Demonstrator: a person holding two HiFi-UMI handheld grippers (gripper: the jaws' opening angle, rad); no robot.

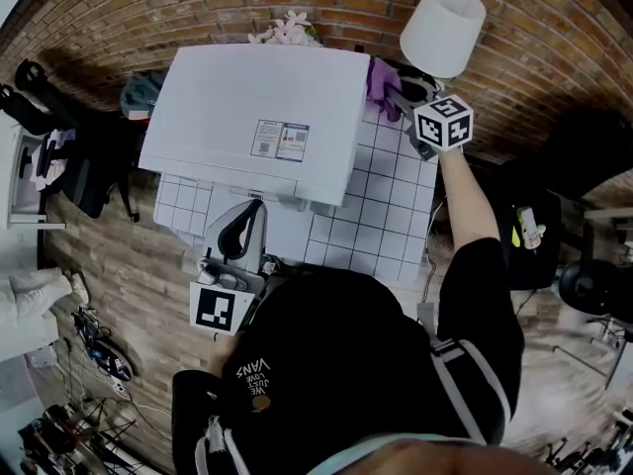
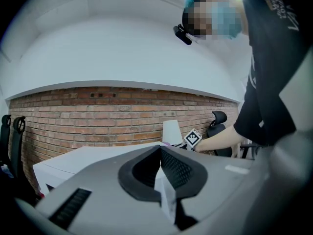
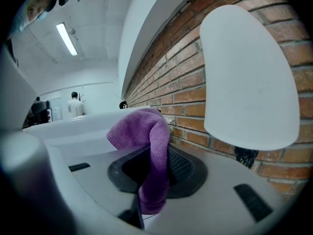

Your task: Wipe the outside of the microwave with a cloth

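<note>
One lamp (image 1: 443,26) nr right claw (image 1: 396,95) clamping cloth (image 1: 380,75) at microwave (image 1: 259,117) corner.

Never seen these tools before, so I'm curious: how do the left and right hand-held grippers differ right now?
The left hand-held gripper is shut on nothing; the right hand-held gripper is shut on a purple cloth. The left is low at the microwave's front, close to the person; the right is reached out to its far right corner, by the lamp. Both carry a marker cube.

Bright even light, fisheye edges, dark vignette
</note>
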